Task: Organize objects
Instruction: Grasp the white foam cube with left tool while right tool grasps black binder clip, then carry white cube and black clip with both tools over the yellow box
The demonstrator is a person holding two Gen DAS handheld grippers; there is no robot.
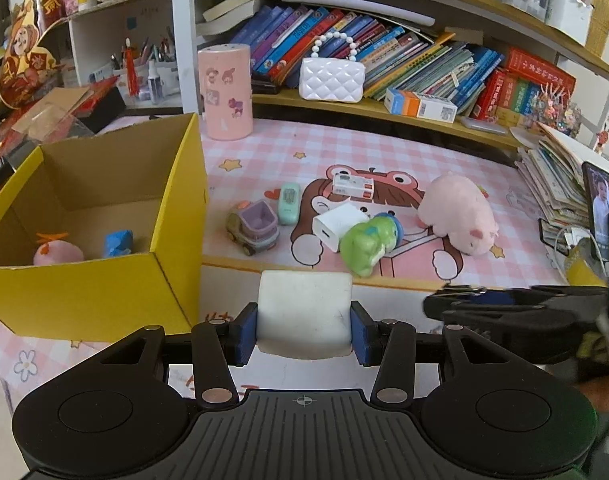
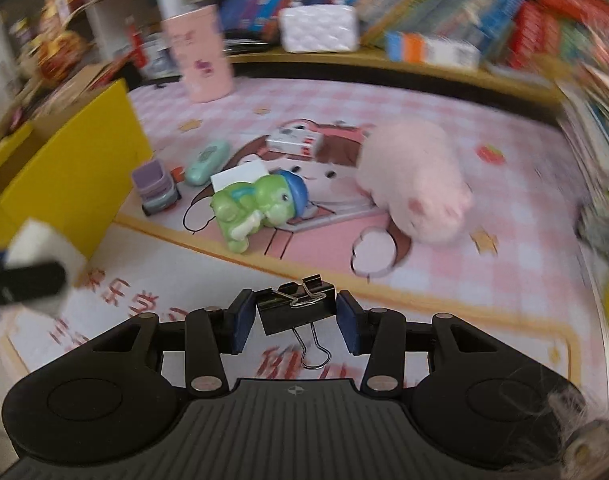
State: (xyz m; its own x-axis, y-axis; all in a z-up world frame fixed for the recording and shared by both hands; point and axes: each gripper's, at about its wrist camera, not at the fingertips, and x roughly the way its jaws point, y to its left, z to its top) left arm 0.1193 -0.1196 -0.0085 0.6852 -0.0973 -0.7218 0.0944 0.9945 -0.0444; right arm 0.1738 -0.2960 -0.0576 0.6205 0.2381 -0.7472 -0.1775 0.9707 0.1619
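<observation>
Yellow cardboard box [image 1: 104, 216], open-topped, ahead and left of the left claw [image 1: 304, 334]; contents: one pink round plush toy with an orange bow [image 1: 56, 252] and one blue crumpled packet [image 1: 118, 243]. Left claw clenched on a white rectangular eraser-like block [image 1: 304, 312]. Right claw [image 2: 296, 320] clamped on a black metal binder clip [image 2: 294, 310]. Beyond both claws, on the pink checked mat [image 1: 384, 152]: green frog figure [image 1: 364, 244], pink plush pig [image 1: 458, 216], white charger cube [image 1: 336, 224]. Mat lettering red, unreadable.
</observation>
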